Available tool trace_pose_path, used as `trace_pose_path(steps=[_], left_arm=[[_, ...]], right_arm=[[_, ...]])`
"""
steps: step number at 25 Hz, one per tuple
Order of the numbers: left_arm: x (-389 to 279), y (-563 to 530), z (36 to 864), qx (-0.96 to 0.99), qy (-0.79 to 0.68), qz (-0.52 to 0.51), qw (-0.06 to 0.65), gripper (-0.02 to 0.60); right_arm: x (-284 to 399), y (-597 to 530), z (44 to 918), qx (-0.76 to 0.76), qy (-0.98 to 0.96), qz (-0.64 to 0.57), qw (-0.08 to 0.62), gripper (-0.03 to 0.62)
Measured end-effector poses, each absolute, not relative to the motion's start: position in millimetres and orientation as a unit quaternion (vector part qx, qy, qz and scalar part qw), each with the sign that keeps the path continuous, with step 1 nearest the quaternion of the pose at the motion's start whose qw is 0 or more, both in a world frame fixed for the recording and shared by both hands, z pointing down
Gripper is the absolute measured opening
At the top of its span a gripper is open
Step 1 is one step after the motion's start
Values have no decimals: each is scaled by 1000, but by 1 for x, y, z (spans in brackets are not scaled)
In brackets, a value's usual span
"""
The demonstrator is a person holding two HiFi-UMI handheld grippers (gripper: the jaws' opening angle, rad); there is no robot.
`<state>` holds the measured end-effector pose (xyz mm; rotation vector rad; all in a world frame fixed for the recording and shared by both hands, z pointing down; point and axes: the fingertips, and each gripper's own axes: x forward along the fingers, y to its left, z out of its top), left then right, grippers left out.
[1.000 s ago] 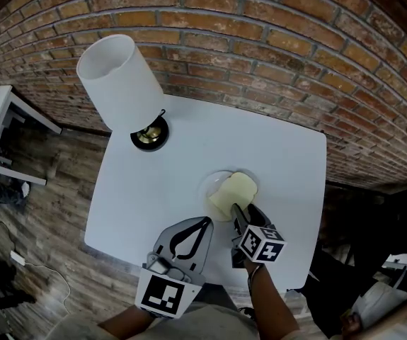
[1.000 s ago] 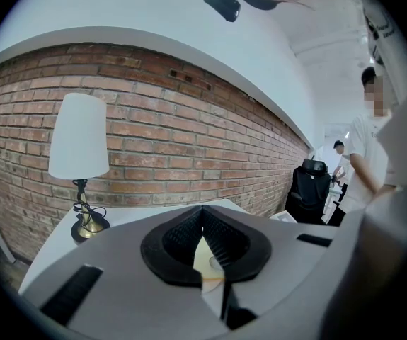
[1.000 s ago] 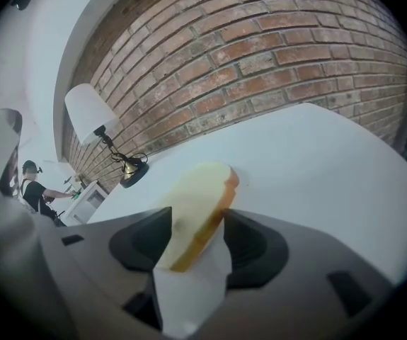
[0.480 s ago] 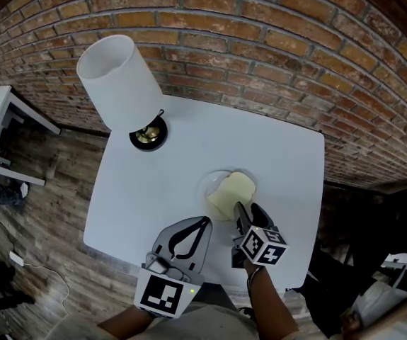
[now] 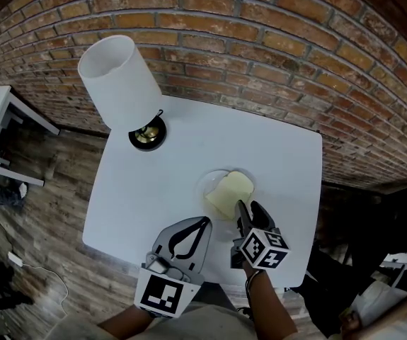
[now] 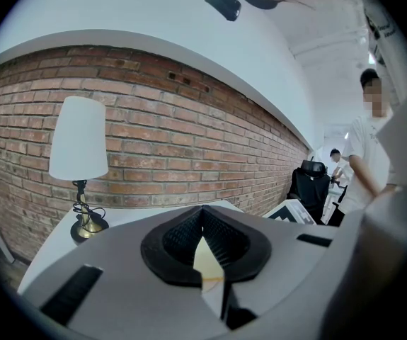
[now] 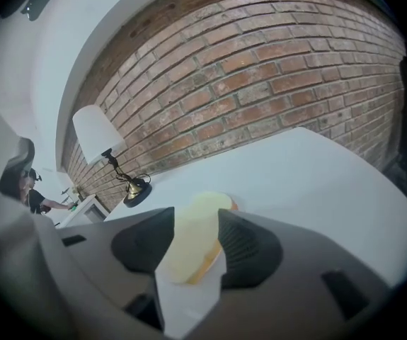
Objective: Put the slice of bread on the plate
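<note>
**crumbs_q:** Starting nearest: got the left gripper [image 5: 204, 222] down low by the body, tips pressed together, nothing in it. Any read on the other one?

**toastie:** Seeing the right gripper [image 5: 248, 208] just ahead of that, with a clear gap between the jaws and nothing pinched. Looking straight through that gap at the slice of bread [image 5: 230, 193], near edge just past the tips. Can't swear to touching or not.

**crumbs_q:** Lying where, exactly?

**toastie:** Flat on the plate [image 5: 205, 182], covering most of it and leaving only a bit of rim showing on the left. Nothing else in there. Reckon job pretty much done, bar backing off.

**crumbs_q:** Tips in case of a regrip?

**toastie:** Would treat as light, soft and squashy, probably crumbly round the crust. Would go for the near edge, pinching across the thickness, and gently. Squeeze hard and expect a dent or a tear. No real worry about slipping.

**crumbs_q:** Anything further out?

**toastie:** Just bare white worktop [image 5: 168, 183], then a lamp [image 5: 118, 83] with a white shade at the far left corner, then brick wall [image 5: 260, 41] behind.
</note>
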<state>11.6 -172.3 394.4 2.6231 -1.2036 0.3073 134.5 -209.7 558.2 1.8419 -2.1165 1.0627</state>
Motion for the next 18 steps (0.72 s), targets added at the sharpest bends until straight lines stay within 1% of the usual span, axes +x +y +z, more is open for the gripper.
trace_pose_path(steps=[14, 18], left_arm=[[16, -163, 390, 901, -405, 102, 113, 9], [17, -160, 386, 903, -403, 99, 111, 8]], right_arm=[[126, -206, 502, 610, -735, 294, 40, 102], [125, -200, 483, 614, -741, 271, 33, 83]])
